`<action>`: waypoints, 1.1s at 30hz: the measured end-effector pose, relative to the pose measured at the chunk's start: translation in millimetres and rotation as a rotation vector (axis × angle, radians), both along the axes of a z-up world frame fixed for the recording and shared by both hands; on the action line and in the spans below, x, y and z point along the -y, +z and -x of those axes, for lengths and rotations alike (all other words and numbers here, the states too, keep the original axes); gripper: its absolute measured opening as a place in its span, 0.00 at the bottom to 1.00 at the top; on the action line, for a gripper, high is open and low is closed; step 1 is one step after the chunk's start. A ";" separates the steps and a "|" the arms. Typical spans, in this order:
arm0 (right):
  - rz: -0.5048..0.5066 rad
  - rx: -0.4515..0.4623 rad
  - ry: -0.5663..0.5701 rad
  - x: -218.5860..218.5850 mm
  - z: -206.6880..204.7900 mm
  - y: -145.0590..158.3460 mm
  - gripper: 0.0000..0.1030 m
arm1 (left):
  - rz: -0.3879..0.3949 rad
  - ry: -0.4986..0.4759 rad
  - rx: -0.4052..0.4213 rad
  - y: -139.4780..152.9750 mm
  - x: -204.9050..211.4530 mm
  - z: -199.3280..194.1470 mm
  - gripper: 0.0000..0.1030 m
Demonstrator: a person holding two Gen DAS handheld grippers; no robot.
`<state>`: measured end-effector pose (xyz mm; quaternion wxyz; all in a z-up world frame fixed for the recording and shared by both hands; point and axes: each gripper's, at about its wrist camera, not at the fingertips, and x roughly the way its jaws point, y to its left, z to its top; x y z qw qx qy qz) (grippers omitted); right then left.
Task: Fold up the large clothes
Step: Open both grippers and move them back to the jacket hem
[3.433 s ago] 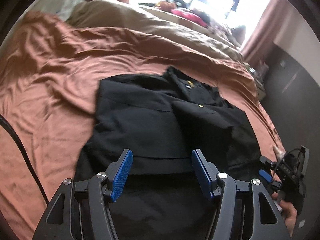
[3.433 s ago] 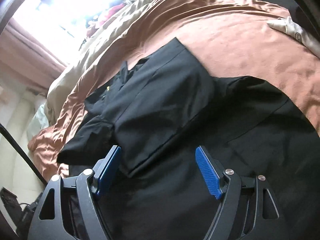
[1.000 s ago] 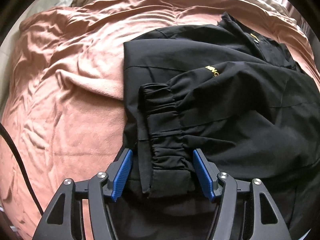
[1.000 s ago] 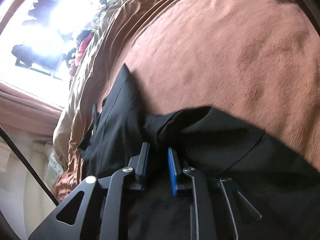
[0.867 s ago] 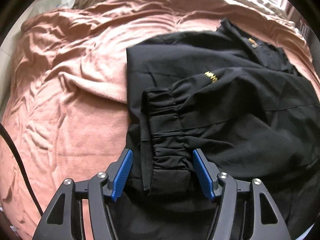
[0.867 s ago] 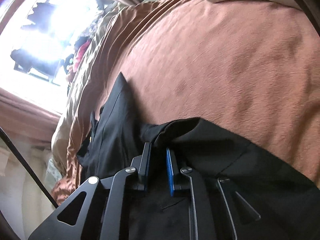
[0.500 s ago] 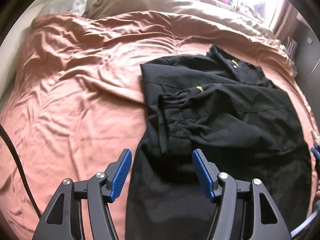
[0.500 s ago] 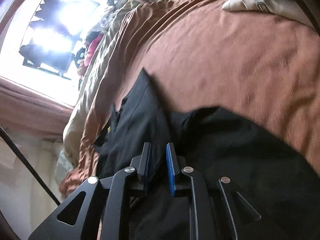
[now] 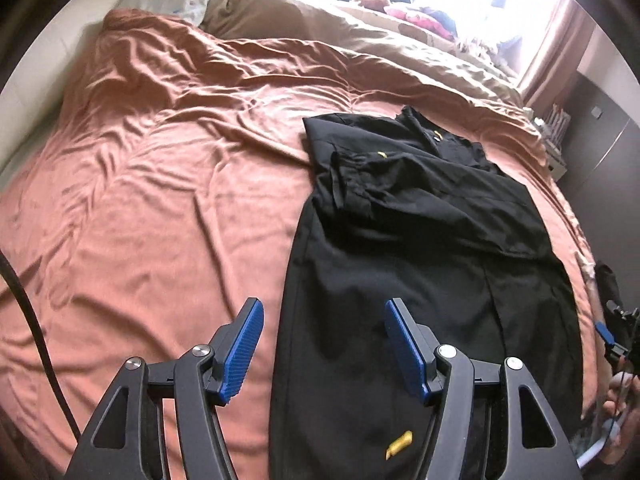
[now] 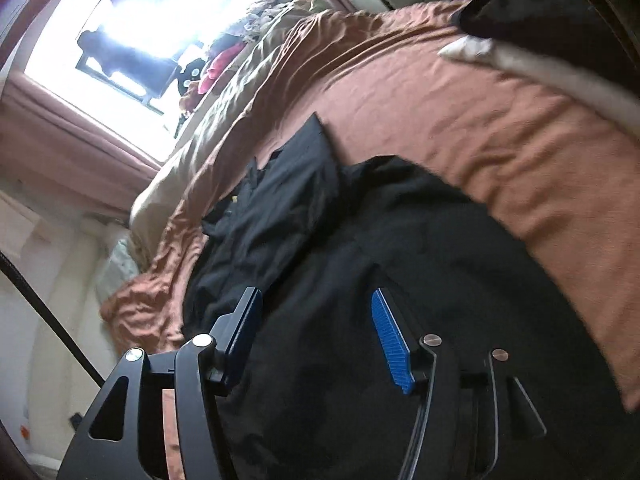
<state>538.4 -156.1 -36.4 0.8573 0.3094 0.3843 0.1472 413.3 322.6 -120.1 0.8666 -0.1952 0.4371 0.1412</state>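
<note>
A large black jacket (image 9: 420, 240) lies flat on the rust-brown bed cover (image 9: 160, 200), collar toward the window, with both sleeves folded across its body. It also shows in the right wrist view (image 10: 360, 260). My left gripper (image 9: 324, 344) is open and empty, raised above the jacket's lower left edge. My right gripper (image 10: 316, 332) is open and empty above the jacket's right side. The right gripper also shows at the far right edge of the left wrist view (image 9: 616, 332).
A beige duvet (image 9: 360, 48) and pillow (image 9: 168, 0) lie at the head of the bed by the bright window. A white garment (image 10: 540, 68) and a dark one (image 10: 540, 8) lie on the cover to the right. A black cable (image 9: 28, 320) hangs at left.
My right gripper has opened and let go of the jacket sleeve, which now lies folded over the body. My left gripper has pulled back and up from the cuff.
</note>
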 end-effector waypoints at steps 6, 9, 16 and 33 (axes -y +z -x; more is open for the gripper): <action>0.225 0.082 0.030 3.4 53.8 28.1 0.54 | 0.022 -0.004 0.041 -3.9 9.3 50.6 0.63; 0.305 0.142 0.038 7.7 80.4 37.6 0.54 | -0.004 0.001 0.059 -5.3 19.1 76.3 0.63; 0.453 0.226 0.187 6.5 137.0 24.3 0.54 | 0.005 0.003 0.097 -12.6 39.5 128.4 0.67; 0.631 0.293 0.288 61.9 222.5 -20.7 0.54 | 0.013 0.001 0.089 -50.7 60.8 229.9 0.75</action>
